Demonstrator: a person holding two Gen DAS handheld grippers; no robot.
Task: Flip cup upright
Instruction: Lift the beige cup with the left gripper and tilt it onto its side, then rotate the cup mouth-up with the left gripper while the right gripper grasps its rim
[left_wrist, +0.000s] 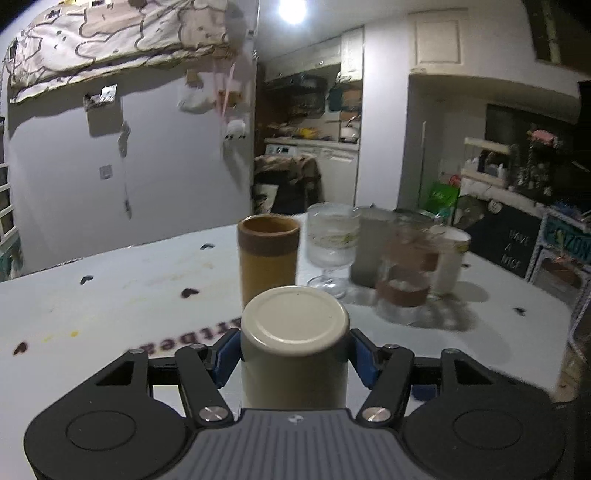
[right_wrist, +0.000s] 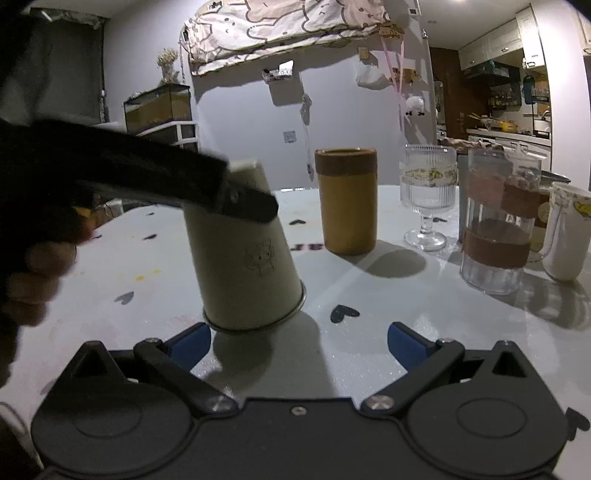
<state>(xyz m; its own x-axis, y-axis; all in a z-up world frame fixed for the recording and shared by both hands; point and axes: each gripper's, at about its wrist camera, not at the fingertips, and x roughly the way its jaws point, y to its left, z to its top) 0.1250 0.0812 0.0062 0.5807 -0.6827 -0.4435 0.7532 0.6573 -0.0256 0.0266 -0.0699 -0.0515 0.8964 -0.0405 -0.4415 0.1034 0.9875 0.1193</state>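
Gripping the cream cup by its sides, the left gripper has its blue pads pressed against the cup's wall just below the closed base, which faces up toward the camera. In the right wrist view the same cup is mouth-down and tilted: the metal rim on its right side is lifted off the white table while the left side of the rim looks to touch it. A small line drawing shows on its wall. The person's left hand is at the far left of that view, holding the dark gripper body.

The right gripper has its jaws spread wide with nothing between them, hovering low over the table just in front of the cup.

Beyond the held cup, straight ahead of the left gripper, stands a yellow-brown tumbler, upright and open at the top. To its right come a ribbed stemmed glass, a clear glass with brown bands and a white mug, clustered close together. Black heart marks dot the tabletop.
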